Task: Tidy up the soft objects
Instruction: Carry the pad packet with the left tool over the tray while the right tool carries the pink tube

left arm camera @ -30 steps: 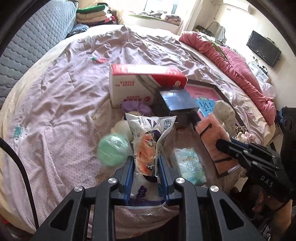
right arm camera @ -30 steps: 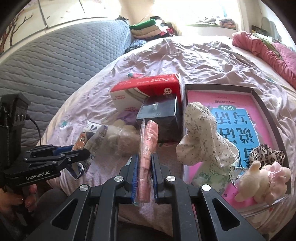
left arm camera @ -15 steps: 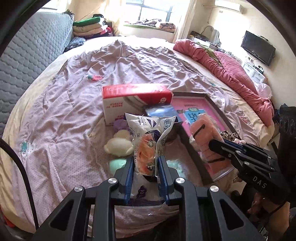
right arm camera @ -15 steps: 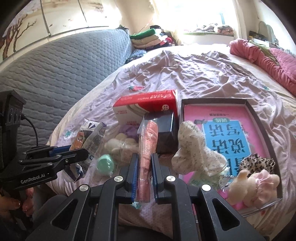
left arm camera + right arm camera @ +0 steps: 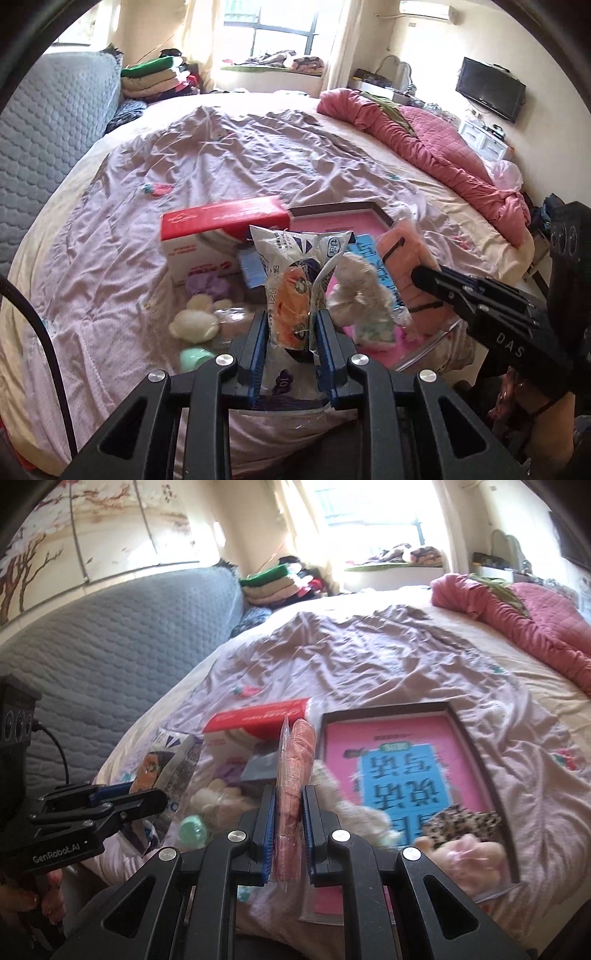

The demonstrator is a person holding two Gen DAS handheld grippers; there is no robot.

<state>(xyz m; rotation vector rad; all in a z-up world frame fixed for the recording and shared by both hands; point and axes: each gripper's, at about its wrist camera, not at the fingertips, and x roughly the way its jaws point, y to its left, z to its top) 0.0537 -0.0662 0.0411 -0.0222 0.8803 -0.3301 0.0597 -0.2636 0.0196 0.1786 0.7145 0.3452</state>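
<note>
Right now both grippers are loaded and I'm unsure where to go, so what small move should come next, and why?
Probably carry the right gripper forward and to its right, over the dark-framed tray. It is clamped on a wrapped peach cloth held above the bed, and soft pieces already lie in that tray's near end.
</note>
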